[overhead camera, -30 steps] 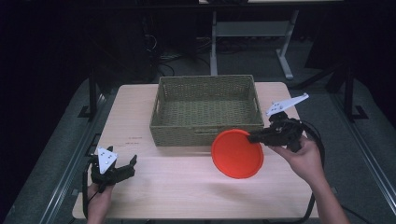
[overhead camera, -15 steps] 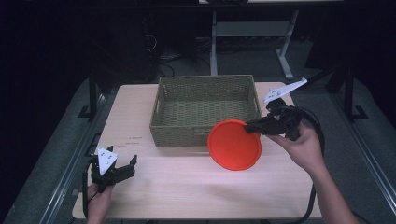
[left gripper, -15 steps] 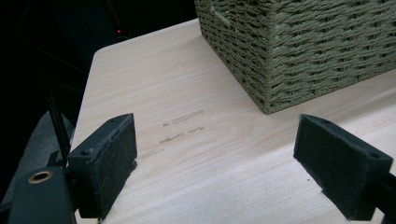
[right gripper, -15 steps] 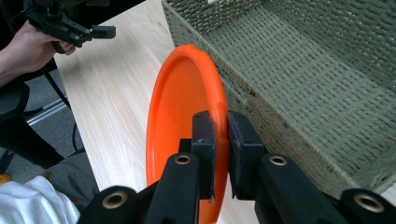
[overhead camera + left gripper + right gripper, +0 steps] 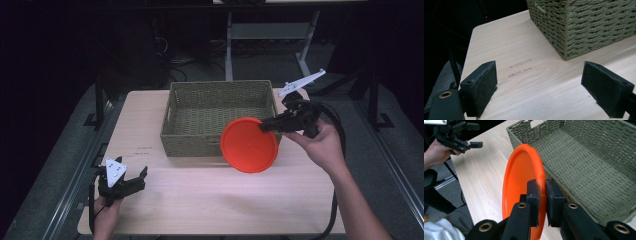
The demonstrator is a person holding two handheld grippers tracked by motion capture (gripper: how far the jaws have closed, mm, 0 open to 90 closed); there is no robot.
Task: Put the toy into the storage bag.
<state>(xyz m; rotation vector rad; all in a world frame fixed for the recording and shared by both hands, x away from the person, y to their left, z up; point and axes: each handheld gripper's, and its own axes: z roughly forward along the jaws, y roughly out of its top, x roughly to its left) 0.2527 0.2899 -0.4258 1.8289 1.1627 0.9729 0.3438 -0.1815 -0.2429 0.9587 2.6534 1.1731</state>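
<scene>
Your right gripper (image 5: 264, 126) pinches the rim of the orange plate (image 5: 249, 144), its jaws closed on the edge, one pad on each face; in the right gripper view the same clamp (image 5: 541, 202) bites the plate (image 5: 520, 182) edge-on. The plate hangs tilted, clear of the wooden table (image 5: 200, 200), overlapping the near right corner of the green woven basket (image 5: 220, 107) as seen from above. That basket's near wall stands directly beside the plate, and its right wall lies just beside your right hand (image 5: 320, 145). In the right gripper view the basket's woven floor (image 5: 586, 167) spreads out to the right of the plate.

Your left gripper (image 5: 121, 184) rests at the near left corner of the table, well apart from the basket, its jaws wide and with nothing between the pads (image 5: 480, 87). In the left gripper view a corner of the basket (image 5: 584, 25) stands ahead, with faint marks (image 5: 520, 67) on the wood between.

Compared with a second ago, the plate sits higher and farther in toward the basket: before it hung in front of the near wall, now its top edge crosses over the rim. Your left gripper keeps its place.
</scene>
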